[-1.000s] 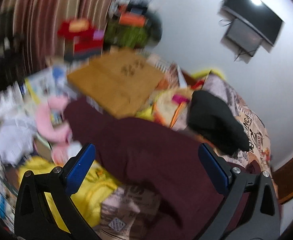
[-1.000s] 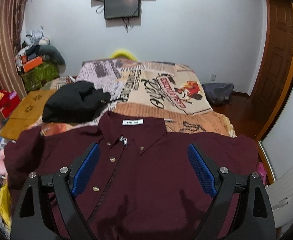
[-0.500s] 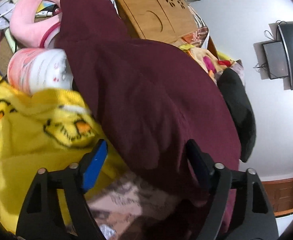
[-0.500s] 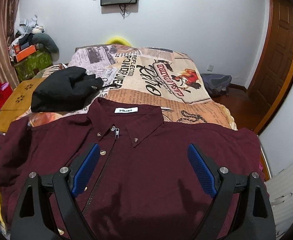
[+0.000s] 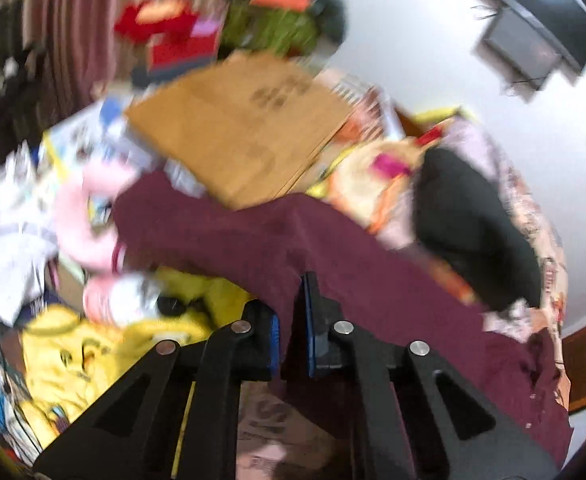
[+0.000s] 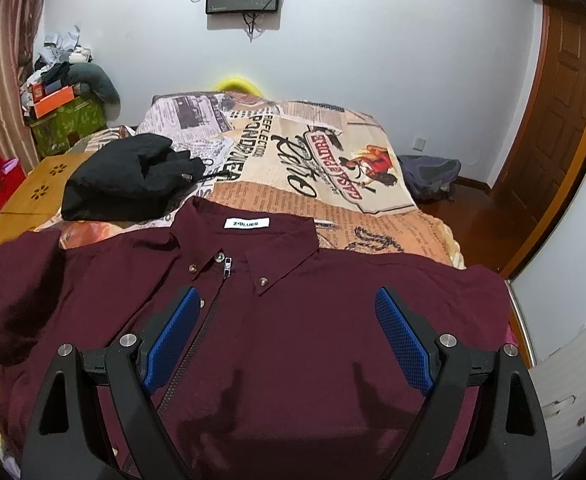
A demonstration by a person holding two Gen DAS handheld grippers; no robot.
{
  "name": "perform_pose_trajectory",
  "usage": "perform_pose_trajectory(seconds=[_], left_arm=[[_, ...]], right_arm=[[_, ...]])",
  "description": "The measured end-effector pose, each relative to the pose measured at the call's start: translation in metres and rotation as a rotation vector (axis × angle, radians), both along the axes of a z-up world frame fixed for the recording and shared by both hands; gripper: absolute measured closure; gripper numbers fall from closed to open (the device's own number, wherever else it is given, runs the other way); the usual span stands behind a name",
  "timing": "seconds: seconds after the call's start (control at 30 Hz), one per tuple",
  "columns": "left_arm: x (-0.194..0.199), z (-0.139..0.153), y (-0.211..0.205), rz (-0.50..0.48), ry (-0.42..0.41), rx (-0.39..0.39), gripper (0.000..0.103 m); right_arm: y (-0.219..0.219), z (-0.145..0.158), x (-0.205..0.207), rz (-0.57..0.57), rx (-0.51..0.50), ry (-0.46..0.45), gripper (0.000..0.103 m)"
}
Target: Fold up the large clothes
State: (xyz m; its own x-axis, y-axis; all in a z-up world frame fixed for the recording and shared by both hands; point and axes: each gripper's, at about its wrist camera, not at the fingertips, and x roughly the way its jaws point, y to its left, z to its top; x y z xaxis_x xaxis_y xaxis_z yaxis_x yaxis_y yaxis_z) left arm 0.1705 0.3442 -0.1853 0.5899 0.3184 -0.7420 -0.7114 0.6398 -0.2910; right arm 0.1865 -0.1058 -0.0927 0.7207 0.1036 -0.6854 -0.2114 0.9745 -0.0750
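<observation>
A maroon button-up shirt lies front up on the bed, collar away from me, sleeves spread to both sides. My right gripper is open and hovers over the shirt's chest, touching nothing. In the blurred left wrist view, my left gripper is shut on the maroon shirt, pinching a fold of its left sleeve and lifting it at the bed's left edge.
A black garment lies on the newspaper-print bedspread beyond the collar. A wooden lap table, yellow plush blanket and pink items crowd the left side. A wooden door stands at the right.
My left gripper has closed on the shirt's left sleeve and raised it. The right gripper has drifted slightly closer over the chest and stays open.
</observation>
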Motion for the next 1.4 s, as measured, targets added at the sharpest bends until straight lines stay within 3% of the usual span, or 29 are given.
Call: perform_pose_trajectory(seconds=[0.17,0.33,0.4,0.6,0.7,0.8,0.9,0.97,1.07,1.2,1.3,1.4], left_arm=[[0.027,0.07,-0.05,-0.141,-0.113,0.139,0.096],[0.051,0.114,-0.114,-0.33,-0.197,0.184,0.097],[0.066,0.123,-0.145,-0.437,-0.218,0.168,0.097],[0.099,0.107,-0.242,-0.687,-0.156,0.152,0.097],[0.112,0.083,-0.286,-0.8,-0.077,0.135,0.097],[0.121,0.044,-0.328,-0.919,0.057,0.123,0.096],[0.118,0.013,-0.352,-0.998,0.149,0.123,0.095],[0.111,0.001,-0.362,-1.037,0.194,0.168,0.092],[0.098,0.001,-0.367,-1.065,0.187,0.216,0.084],[0.086,0.026,-0.355,-1.056,0.109,0.209,0.054],[0.074,0.05,-0.336,-0.996,0.033,0.249,0.038],[0.068,0.07,-0.306,-0.916,-0.029,0.286,0.03]], right_arm=[[-0.009,0.007,-0.006,0.007,0.007,-0.029,0.016],[-0.021,0.009,-0.011,0.004,0.01,-0.046,0.016],[-0.026,0.011,-0.013,0.007,0.013,-0.052,0.016],[-0.039,0.013,-0.018,0.009,0.015,-0.071,0.016],[-0.045,0.013,-0.02,0.004,0.016,-0.07,0.016],[-0.05,0.01,-0.023,-0.003,0.013,-0.065,0.016],[-0.054,0.005,-0.022,-0.005,0.012,-0.048,0.016],[-0.055,0.003,-0.023,-0.005,0.008,-0.041,0.016],[-0.051,0.001,-0.023,0.001,-0.002,-0.036,0.016],[-0.043,0.002,-0.021,0.023,-0.006,-0.037,0.016],[-0.033,0.005,-0.02,0.058,-0.001,-0.042,0.016],[-0.015,0.01,-0.017,0.123,-0.015,-0.052,0.016]])
